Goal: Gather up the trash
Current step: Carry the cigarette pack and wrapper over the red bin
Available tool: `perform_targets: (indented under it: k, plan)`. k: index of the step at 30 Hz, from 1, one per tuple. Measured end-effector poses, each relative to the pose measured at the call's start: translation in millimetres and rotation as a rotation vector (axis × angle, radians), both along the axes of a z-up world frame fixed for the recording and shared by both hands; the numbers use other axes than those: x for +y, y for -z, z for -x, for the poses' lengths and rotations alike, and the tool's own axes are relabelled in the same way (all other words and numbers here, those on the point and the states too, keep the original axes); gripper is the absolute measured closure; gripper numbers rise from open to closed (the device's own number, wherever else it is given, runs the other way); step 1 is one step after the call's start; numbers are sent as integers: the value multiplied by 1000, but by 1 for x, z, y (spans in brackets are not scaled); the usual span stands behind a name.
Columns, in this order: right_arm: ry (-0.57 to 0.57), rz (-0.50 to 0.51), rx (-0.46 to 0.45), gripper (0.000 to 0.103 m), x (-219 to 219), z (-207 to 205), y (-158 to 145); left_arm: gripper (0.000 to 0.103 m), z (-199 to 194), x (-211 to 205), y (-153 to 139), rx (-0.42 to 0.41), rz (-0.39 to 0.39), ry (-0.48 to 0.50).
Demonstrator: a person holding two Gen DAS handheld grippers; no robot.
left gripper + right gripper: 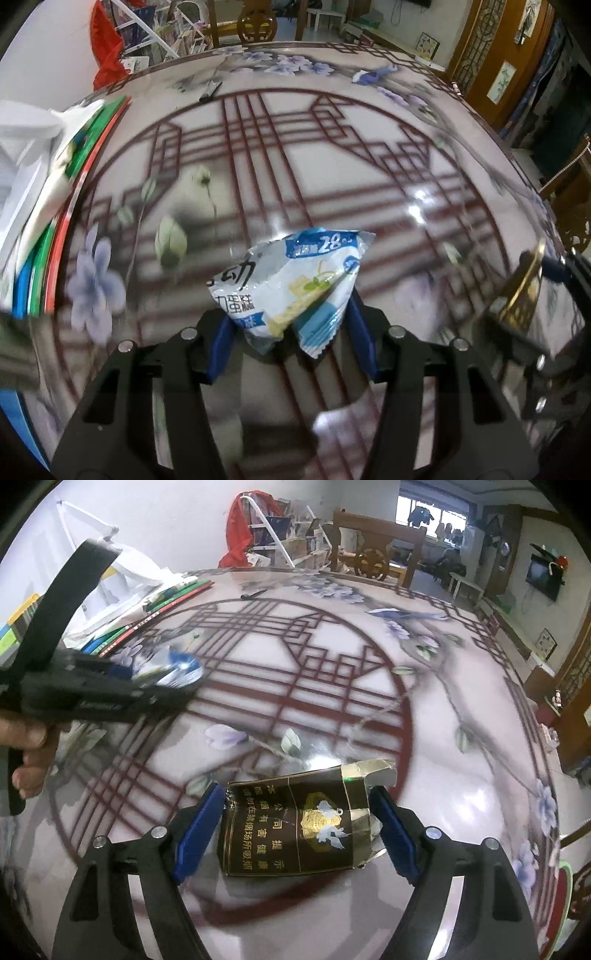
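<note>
My left gripper [288,325] is shut on a white and blue snack wrapper [291,284] and holds it above the patterned table [280,166]. My right gripper [299,812] is shut on a crushed black and gold cigarette pack [295,823], held over the table [332,657]. In the right wrist view the left gripper [162,681] shows at the left with the wrapper [181,668] in it. In the left wrist view the cigarette pack [521,291] shows at the right edge.
A stack of books and a white bag [44,177] lie at the table's left edge, also in the right wrist view [147,598]. A small dark pen [210,92] lies at the far side. A wooden chair [373,550] stands behind the table.
</note>
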State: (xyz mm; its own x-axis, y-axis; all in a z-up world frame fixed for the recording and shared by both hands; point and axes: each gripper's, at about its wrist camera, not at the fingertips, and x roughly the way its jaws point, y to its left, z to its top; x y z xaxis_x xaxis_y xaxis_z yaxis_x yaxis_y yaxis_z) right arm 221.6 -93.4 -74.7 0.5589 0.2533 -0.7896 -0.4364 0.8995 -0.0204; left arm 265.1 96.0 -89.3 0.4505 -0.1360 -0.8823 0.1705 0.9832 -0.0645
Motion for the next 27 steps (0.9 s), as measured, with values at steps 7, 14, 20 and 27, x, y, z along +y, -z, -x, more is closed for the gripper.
perform_targets:
  k: [7, 14, 20, 27]
  plan:
    - [20, -16, -28, 26, -26, 31, -24, 53, 49, -15, -19, -14, 35, 6]
    - [44, -35, -52, 26, -56, 63, -45, 53, 98, -48, -43, -42, 80, 26]
    - [92, -48, -56, 26, -89, 83, -54, 53, 129, -81, -58, -69, 97, 60]
    - [130, -63, -57, 26, -118, 102, -59, 53, 143, -109, -65, -70, 113, 91]
